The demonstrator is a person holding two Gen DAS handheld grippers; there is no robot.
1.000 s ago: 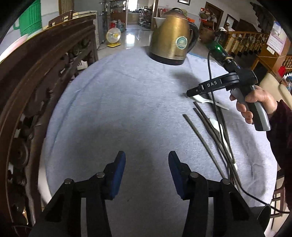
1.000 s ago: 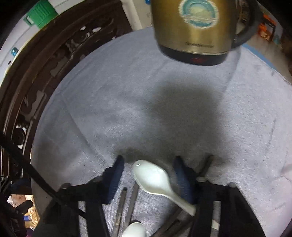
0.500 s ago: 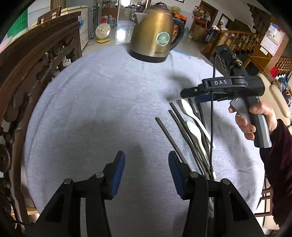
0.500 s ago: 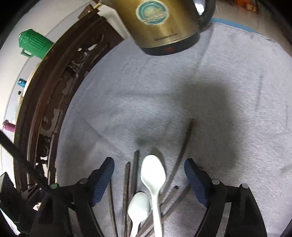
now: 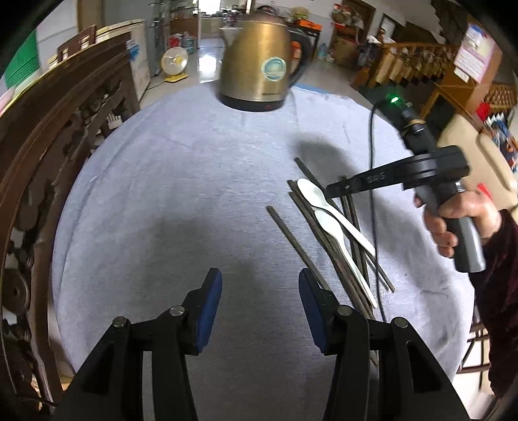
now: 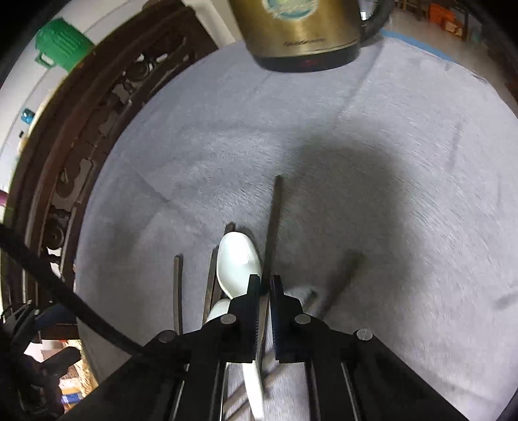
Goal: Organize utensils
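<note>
Now our right gripper (image 6: 265,285) is pinched on one long dark chopstick (image 6: 275,213) pointing straight ahead, while our left gripper (image 5: 259,291) hangs open.

The cloth (image 5: 194,181) over the counter was plain pale grey. Two spoons (image 5: 327,220) were white, the chopsticks (image 5: 291,236) dark brown. The kettle (image 5: 259,64) was brassy gold with a black base and teal-and-white round label. Gripper pads (image 5: 210,307) were blue.

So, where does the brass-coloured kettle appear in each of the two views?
Left wrist view: kettle at top centre, whole, on the far edge of the grey cloth.
Right wrist view: kettle at the top edge, only its lower part.
Shared landmark: the upper white spoon.
</note>
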